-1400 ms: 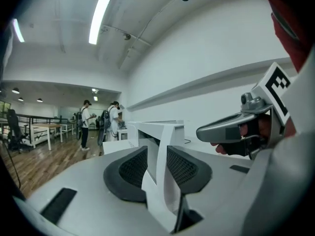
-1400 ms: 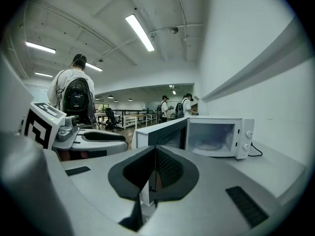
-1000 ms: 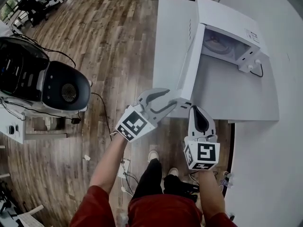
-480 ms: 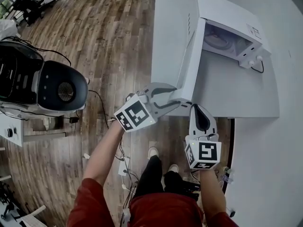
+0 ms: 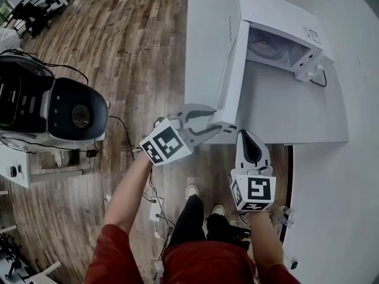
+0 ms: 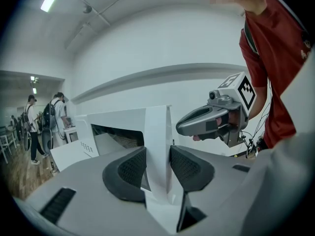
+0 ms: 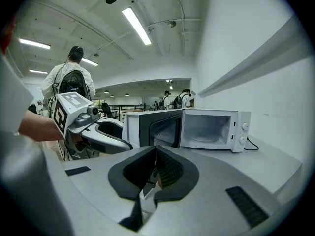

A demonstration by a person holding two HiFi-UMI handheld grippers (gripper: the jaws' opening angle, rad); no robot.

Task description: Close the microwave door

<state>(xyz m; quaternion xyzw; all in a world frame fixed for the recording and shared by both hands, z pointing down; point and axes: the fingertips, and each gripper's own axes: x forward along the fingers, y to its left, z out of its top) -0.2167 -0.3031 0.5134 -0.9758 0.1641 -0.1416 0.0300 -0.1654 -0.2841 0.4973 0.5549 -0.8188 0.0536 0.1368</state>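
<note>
White microwave door (image 6: pixel 158 127) open, free edge pinched between pads of left gripper (image 6: pixel 158 154), just narrowed onto it | clamp plain in left gripper view, masked by its upper finger in head view | right gripper (image 7: pixel 155 154) pressed together, empty, door ahead, slightly left | door bottom hidden behind left jaws

reaches left gripper (image 5: pixel 207 122) fwd on outstretched arm, tipped slightly down, jaws just closed in a bit & clamped wide on microwave door (image 5: pixel 232 76) edge. holds right gripper (image 5: pixel 249 138) close by, jaws together, nothing betw.
</note>
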